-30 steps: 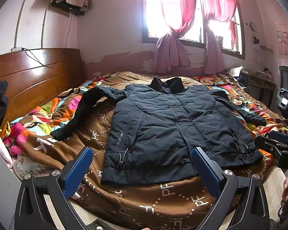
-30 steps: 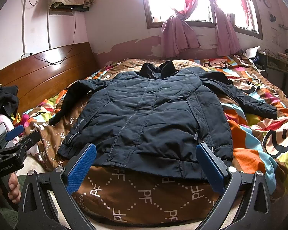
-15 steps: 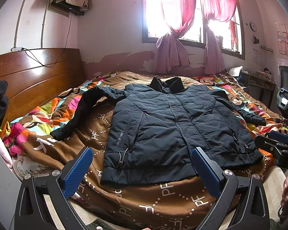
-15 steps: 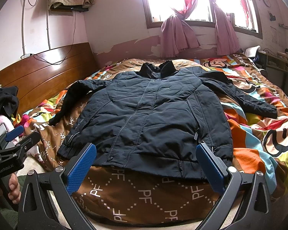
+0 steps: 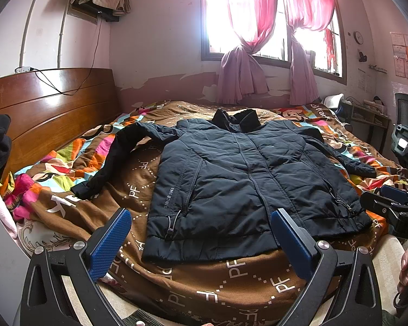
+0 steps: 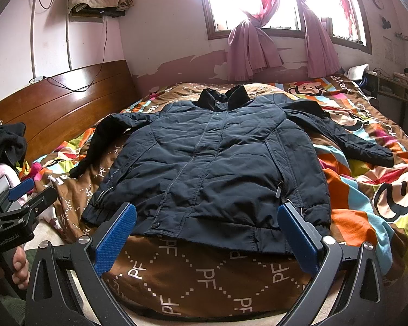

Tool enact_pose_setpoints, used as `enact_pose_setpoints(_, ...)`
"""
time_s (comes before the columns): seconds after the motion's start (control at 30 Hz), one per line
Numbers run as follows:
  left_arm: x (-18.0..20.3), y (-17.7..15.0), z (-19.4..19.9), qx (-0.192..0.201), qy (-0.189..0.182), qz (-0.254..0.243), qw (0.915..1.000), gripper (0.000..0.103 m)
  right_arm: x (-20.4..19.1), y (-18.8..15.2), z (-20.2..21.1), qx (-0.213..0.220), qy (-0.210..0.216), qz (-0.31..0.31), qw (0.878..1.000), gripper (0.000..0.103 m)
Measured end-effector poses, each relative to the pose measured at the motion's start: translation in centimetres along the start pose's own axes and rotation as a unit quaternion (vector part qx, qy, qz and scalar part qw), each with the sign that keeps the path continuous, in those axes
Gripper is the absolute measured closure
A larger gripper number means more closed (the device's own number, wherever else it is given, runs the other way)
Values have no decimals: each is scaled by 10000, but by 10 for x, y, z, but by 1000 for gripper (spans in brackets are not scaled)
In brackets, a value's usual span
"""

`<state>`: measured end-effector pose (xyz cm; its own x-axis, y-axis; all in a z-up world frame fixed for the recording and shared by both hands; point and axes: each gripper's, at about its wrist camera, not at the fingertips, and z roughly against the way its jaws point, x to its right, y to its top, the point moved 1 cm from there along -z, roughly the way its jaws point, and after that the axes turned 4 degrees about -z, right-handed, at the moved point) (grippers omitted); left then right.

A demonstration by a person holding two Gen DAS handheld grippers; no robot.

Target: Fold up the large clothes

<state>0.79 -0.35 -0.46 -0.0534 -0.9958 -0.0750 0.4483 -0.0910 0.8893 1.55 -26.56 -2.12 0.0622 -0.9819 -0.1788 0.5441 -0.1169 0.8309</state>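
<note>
A dark navy padded jacket [image 5: 244, 179] lies flat and face up on the bed, zipped, collar toward the window, both sleeves spread outward. It also shows in the right wrist view [image 6: 217, 163]. My left gripper [image 5: 201, 241] is open and empty, hovering just short of the jacket's hem at its left part. My right gripper [image 6: 206, 233] is open and empty, hovering before the hem's middle. The right gripper shows at the right edge of the left wrist view [image 5: 389, 209]; the left gripper shows at the left edge of the right wrist view [image 6: 21, 206].
The bed has a brown and multicoloured cartoon quilt [image 5: 231, 271] and a wooden headboard [image 5: 46, 108] on the left. Dark clothes [image 6: 5, 144] pile at the left edge. A window with pink curtains [image 5: 242, 76] is behind. A desk and chair [image 5: 405, 141] stand at the right.
</note>
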Motion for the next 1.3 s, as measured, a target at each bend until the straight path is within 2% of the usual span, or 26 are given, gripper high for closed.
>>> enact_pose_setpoints(0.97, 0, 0, 3, -45, 3, 8, 10000, 0, 1, -3, -2, -17, 4, -16, 10000, 1)
enact_pose_setpoints(1.07, 2, -4, -1, -180, -35, 25, 9998, 0, 0, -4, -5, -98, -21, -29, 9999, 1)
enact_pose_setpoints(1.13, 0, -13, -16, -449, -198, 104, 9987, 0, 2, -2, -11, -228, -61, -58, 9997, 1)
enact_pose_setpoints(1.3, -9, -18, -34, -897, -241, 354, 9951, 0, 4, -7, -29, -610, -244, -125, 9978, 1)
